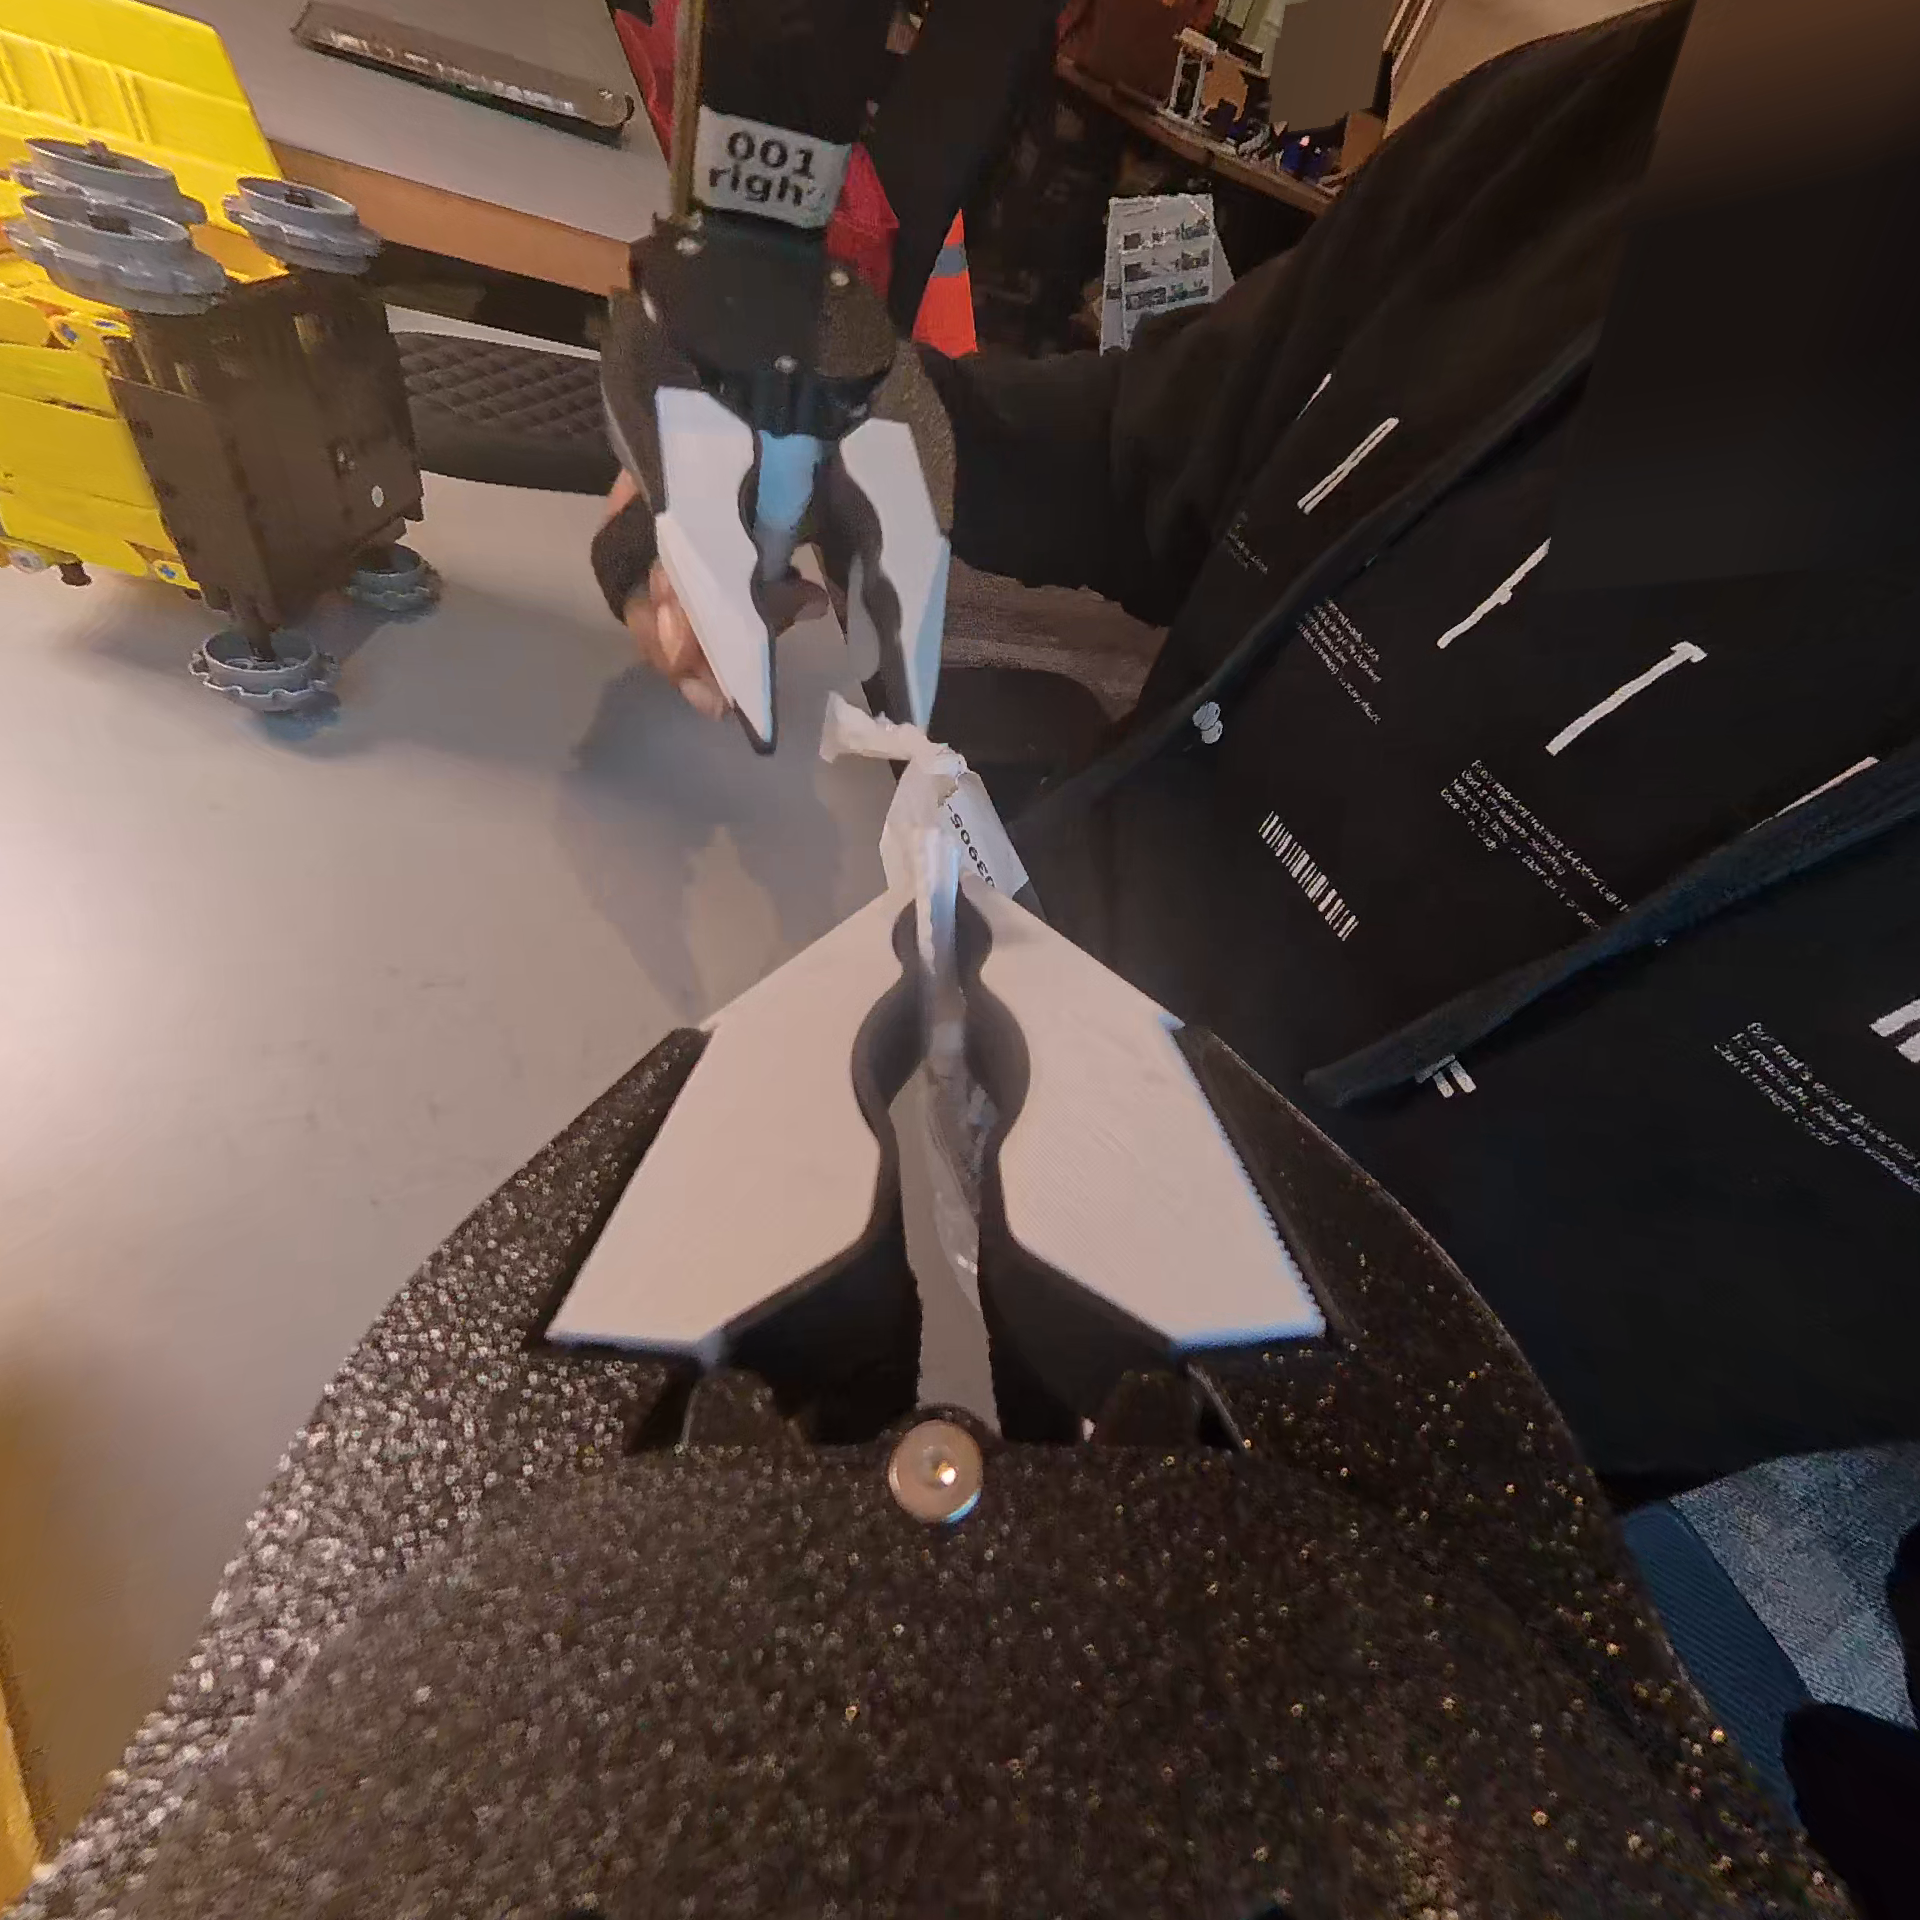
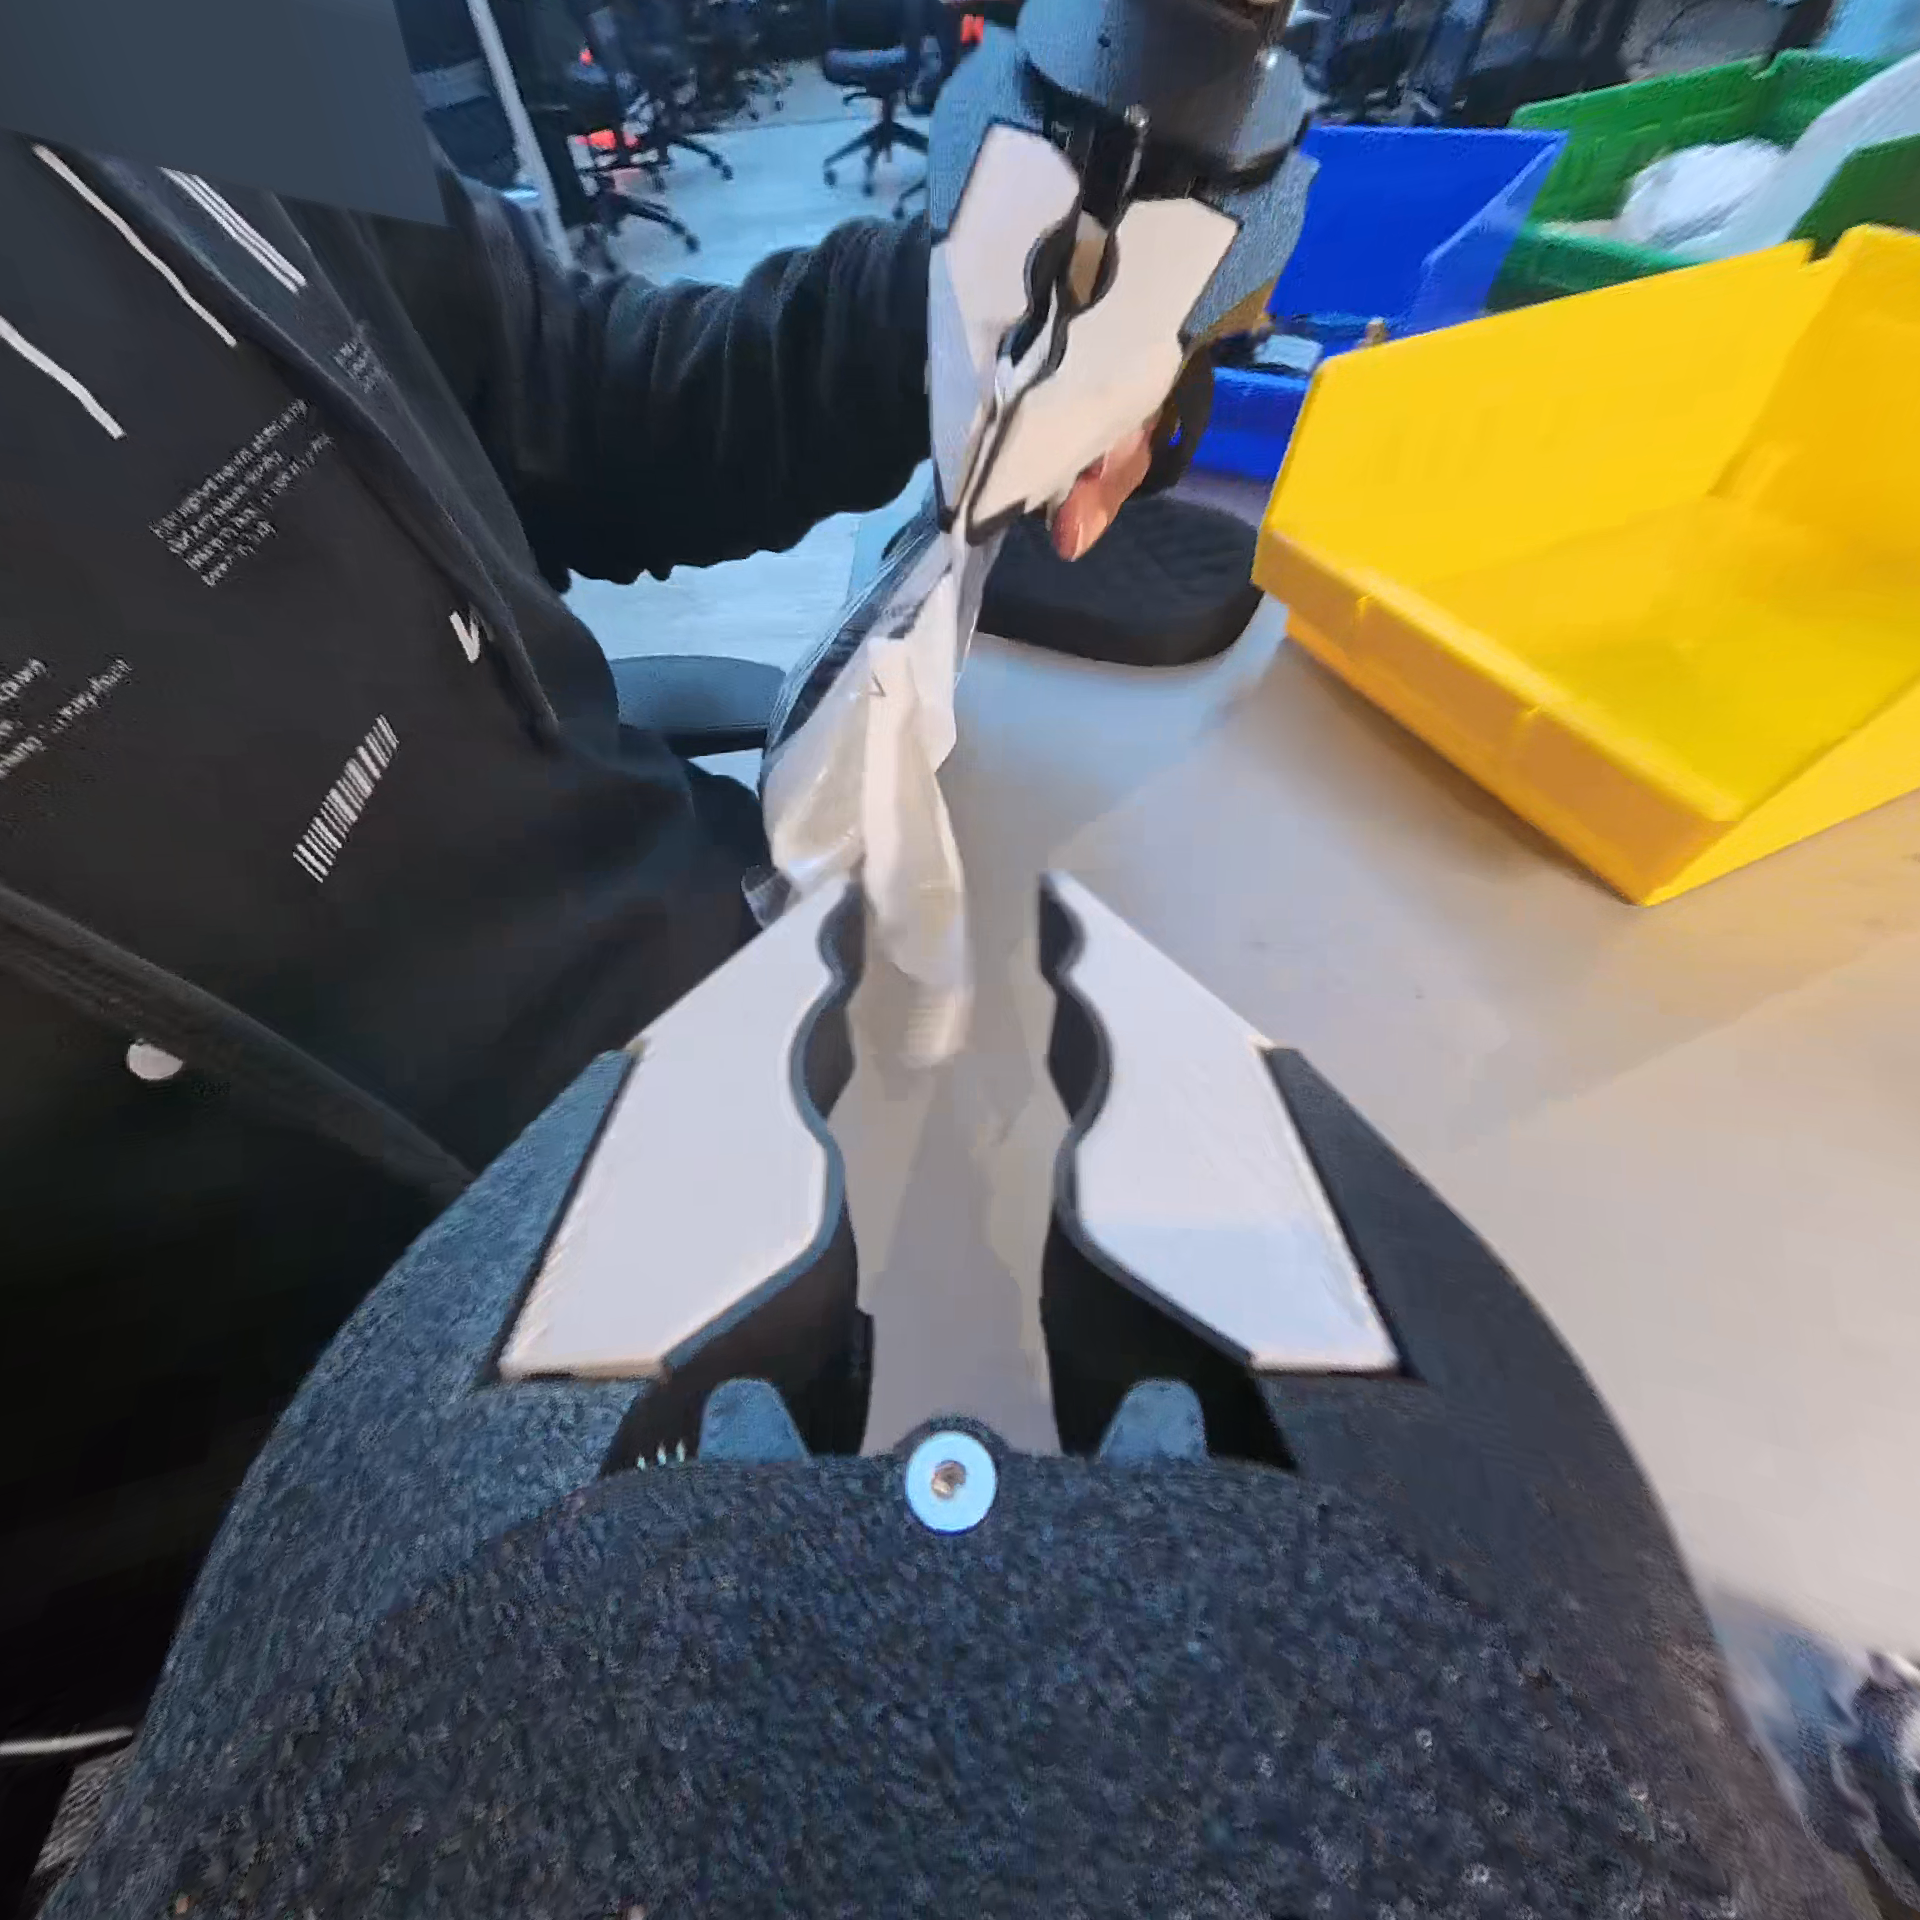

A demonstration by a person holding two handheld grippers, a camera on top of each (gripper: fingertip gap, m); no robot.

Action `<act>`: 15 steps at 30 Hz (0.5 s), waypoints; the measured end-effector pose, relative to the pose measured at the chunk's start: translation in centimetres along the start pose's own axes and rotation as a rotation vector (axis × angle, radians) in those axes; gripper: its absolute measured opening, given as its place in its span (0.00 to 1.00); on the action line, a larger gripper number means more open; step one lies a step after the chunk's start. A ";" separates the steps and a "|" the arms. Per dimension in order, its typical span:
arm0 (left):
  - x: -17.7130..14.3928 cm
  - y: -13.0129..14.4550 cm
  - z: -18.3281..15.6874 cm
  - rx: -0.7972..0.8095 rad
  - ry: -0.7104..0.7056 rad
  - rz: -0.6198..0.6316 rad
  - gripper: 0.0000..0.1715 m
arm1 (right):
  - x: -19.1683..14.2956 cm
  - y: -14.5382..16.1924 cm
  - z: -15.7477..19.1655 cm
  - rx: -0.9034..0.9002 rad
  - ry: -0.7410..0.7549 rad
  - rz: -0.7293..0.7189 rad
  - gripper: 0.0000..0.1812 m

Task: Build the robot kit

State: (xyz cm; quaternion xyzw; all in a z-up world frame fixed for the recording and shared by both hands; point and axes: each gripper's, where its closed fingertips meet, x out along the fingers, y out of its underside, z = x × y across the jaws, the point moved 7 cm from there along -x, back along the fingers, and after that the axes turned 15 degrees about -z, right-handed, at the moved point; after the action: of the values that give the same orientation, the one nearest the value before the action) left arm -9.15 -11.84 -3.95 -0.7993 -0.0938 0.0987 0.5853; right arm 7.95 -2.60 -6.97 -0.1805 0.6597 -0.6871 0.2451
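Left gripper (image 1: 940, 925), nearest the lens in the left wrist view, has its white fingers (image 1: 769, 1143) closed on a crumpled clear plastic bag (image 1: 920, 831) bearing a white label. Bag hangs in the air above the grey worktop (image 1: 260, 1039), stretched toward the right gripper (image 2: 951, 894), whose fingers (image 2: 1174, 1143) stand apart with the loose end of the bag between them, not pinched. Yellow bin (image 2: 1621, 623) sits on the worktop to the right; yellow and black crates (image 1: 208, 416) with grey metal parts (image 1: 114, 223) sit farther left. Person in a black printed jacket (image 1: 1507, 727) holds both grippers.
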 end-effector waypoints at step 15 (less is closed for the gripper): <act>-0.8 2.6 1.1 -0.099 -0.041 -0.051 0.00 | -2.9 -0.7 0.5 -0.093 0.030 0.081 0.00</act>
State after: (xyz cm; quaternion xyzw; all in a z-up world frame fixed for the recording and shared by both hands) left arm -10.16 -11.81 -6.70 -0.8225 -0.1306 0.0953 0.5453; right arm 10.52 -1.28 -6.00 -0.1545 0.7011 -0.6480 0.2543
